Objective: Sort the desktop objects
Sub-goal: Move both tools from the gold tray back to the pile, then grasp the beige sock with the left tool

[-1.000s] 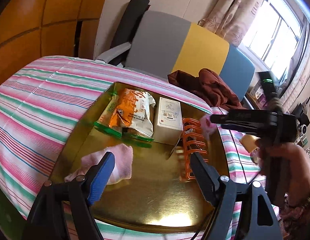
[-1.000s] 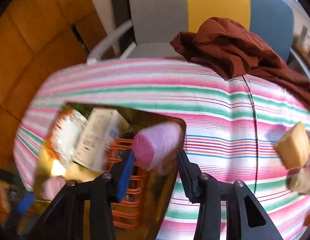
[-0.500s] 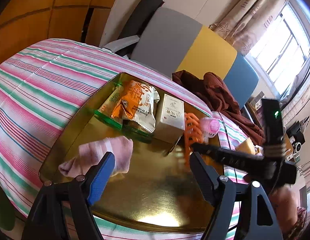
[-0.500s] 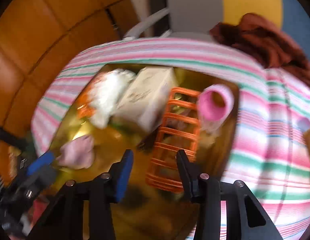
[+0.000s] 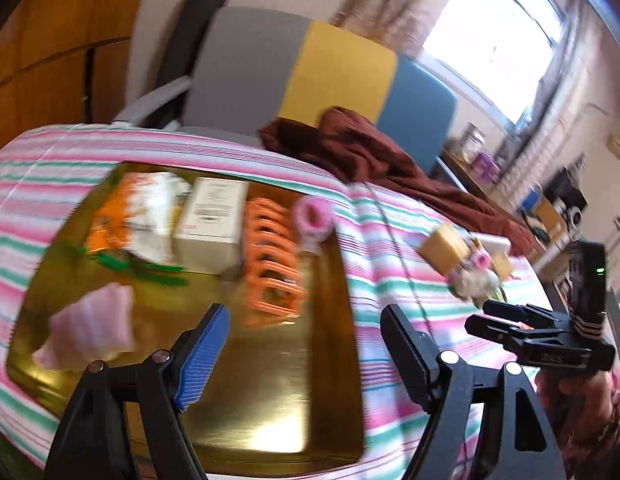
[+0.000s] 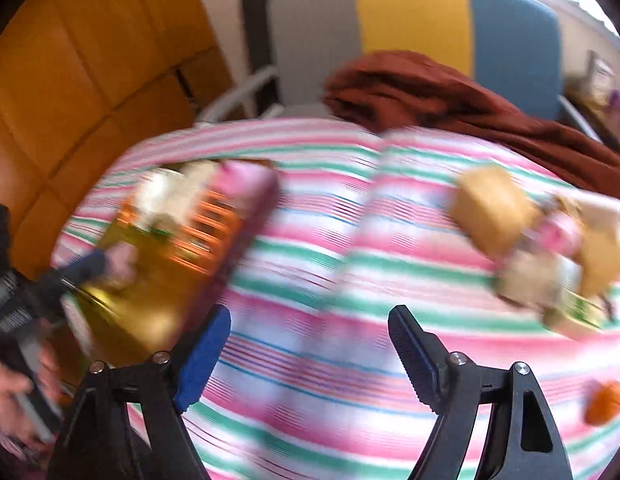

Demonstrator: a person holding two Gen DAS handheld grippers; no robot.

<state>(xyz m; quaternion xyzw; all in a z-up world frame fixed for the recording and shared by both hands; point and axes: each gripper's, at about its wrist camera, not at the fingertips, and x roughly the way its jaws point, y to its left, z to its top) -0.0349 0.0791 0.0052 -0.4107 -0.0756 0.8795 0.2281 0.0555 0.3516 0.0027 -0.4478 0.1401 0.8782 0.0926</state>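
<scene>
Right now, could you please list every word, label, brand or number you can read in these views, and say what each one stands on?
None can be read.
White box on the gold tray: lines of dark print and a small red mark, too blurred to read.
Orange and white snack bag: printing smeared by motion, unreadable.
Right tool: faint marking on its body, too small to read.
Right wrist view: fully motion-blurred, no text shows.
</scene>
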